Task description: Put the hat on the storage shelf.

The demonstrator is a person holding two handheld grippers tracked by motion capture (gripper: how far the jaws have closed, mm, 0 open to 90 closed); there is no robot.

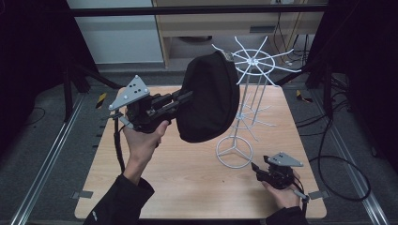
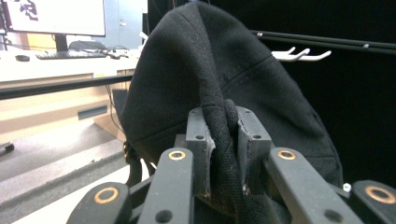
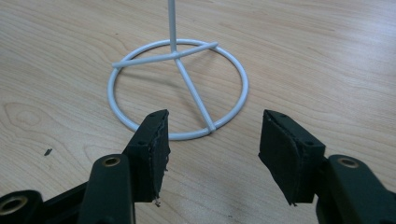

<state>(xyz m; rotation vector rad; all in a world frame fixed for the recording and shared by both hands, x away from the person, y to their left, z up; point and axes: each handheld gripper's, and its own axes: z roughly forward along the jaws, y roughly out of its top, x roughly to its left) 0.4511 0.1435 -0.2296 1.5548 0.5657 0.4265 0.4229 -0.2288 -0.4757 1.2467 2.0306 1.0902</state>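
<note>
On the wooden table (image 1: 187,178), your left gripper (image 1: 180,101) clamps the black cap (image 1: 209,96) raised left of the white wire rack (image 1: 251,93), while your right gripper (image 1: 257,168) waits, jaws apart, near its base ring (image 3: 180,88).

Dim room, dark surround. Counter (image 1: 187,178) evenly lit from above, soft shadows. Left gripper view: background soft, bright screen glare upper left.

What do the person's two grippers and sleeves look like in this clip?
Both the left gripper and the right gripper are black, each topped by a grey three-cornered plate with pale studs. Their jaws carry dark pads, and brass-coloured rivets mark the linkages. A black cable trails from each. The sleeves are dark.
</note>
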